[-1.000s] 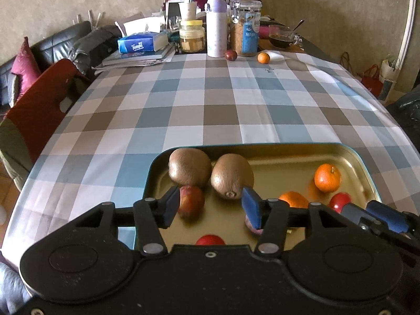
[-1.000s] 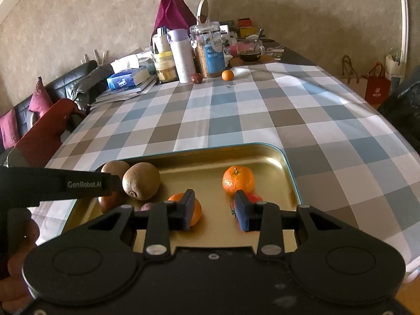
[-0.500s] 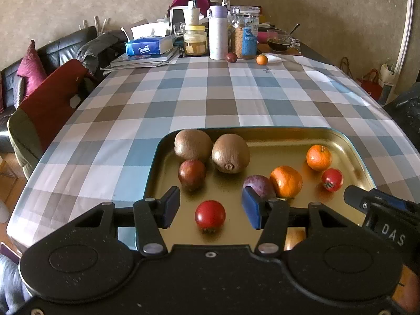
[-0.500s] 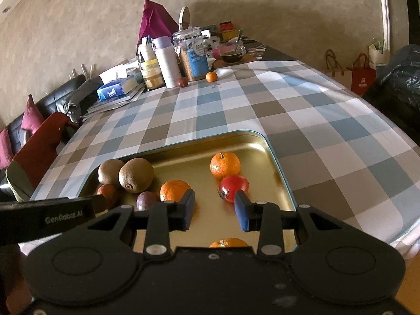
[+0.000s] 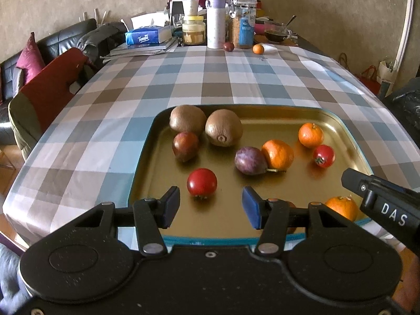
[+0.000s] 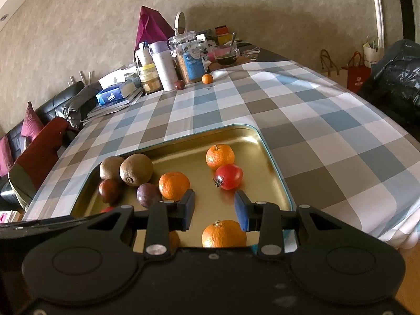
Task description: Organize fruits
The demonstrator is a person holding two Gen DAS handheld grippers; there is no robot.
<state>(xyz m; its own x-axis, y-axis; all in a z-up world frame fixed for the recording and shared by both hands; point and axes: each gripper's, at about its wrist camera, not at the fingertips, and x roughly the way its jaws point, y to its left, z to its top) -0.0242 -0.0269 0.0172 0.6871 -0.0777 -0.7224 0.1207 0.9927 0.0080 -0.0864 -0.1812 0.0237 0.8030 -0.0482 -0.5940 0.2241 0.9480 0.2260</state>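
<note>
Fruit is mostly gathered, not sorted. The gold tray [image 5: 143,157] sits at the near end of the table [image 5: 183,78] and holds two kiwis [image 5: 187,120] touching in the far left corner. A dark red fruit [image 5: 185,146] sits just in front of them, a purple fruit [image 5: 250,160] sits mid-tray against a mandarin [image 5: 277,154], and one tomato [image 5: 201,181] is near the front. A second mandarin [image 5: 310,135] and a second tomato [image 5: 323,156] sit close together on the right. A third mandarin [image 5: 341,207] is at the near right edge. Something orange is partly hidden behind the left gripper's finger; cannot tell what.

Kinds are mixed: tomatoes well apart, mandarins scattered, only the kiwis paired.

Left over, by my reading: a small mandarin [image 5: 258,49] and a dark round fruit [image 5: 229,46] lie loose on the table's far end by the jars, well apart from the tray. Grouping inside the tray also looks undone.

The left gripper [image 5: 210,207] hovers over the tray's near edge, jaws apart, nothing in them. The right gripper [image 6: 214,210] is over the tray's right side, gap narrower, empty too; the near mandarin lies below it, not gripped.
</note>
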